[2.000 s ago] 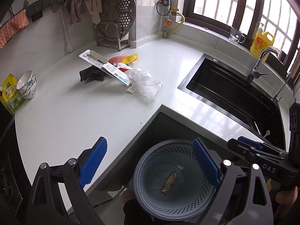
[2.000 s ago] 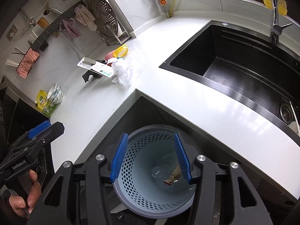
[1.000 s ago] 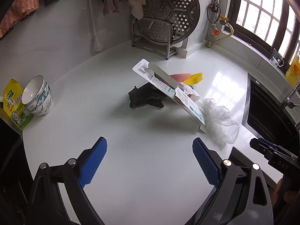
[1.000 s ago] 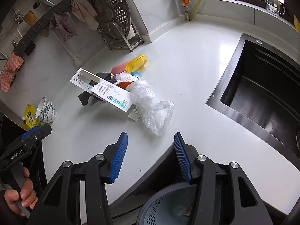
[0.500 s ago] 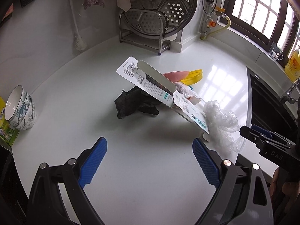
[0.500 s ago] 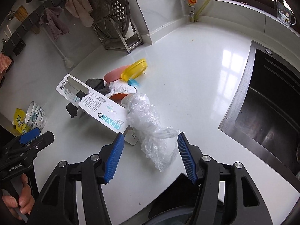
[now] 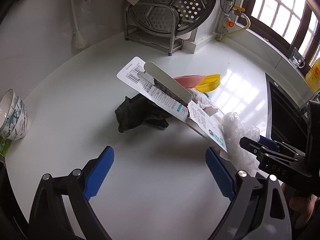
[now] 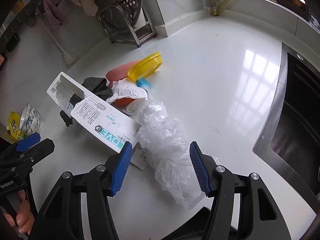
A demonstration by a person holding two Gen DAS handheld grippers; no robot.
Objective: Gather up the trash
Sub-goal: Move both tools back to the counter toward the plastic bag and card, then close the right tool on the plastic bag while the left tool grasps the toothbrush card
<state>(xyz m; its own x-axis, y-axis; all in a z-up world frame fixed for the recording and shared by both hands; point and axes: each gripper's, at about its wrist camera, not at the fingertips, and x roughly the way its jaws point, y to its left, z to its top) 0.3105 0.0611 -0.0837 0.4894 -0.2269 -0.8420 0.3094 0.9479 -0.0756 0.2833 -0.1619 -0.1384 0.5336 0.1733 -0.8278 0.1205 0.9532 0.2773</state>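
Note:
A pile of trash lies on the white counter (image 7: 80,92): a crumpled clear plastic bag (image 8: 166,140), a long white packaging card (image 8: 100,120), a dark rag (image 7: 140,116), crumpled white paper (image 8: 128,92), a yellow lid (image 8: 146,65) and a pink piece (image 8: 118,73). My right gripper (image 8: 160,166) is open, its blue pads on either side of the plastic bag. My left gripper (image 7: 160,174) is open and empty, just short of the rag and the card (image 7: 172,102). The bag also shows in the left wrist view (image 7: 238,134).
A black sink (image 8: 300,108) lies to the right. A metal rack with a perforated steamer tray (image 7: 172,10) stands at the back wall. Stacked bowls (image 7: 12,116) sit at the left edge. A yellow bottle (image 7: 314,76) stands on the window sill.
Both grippers have left the basket below the counter and moved over the counter toward the trash pile. The right gripper now straddles the plastic bag.

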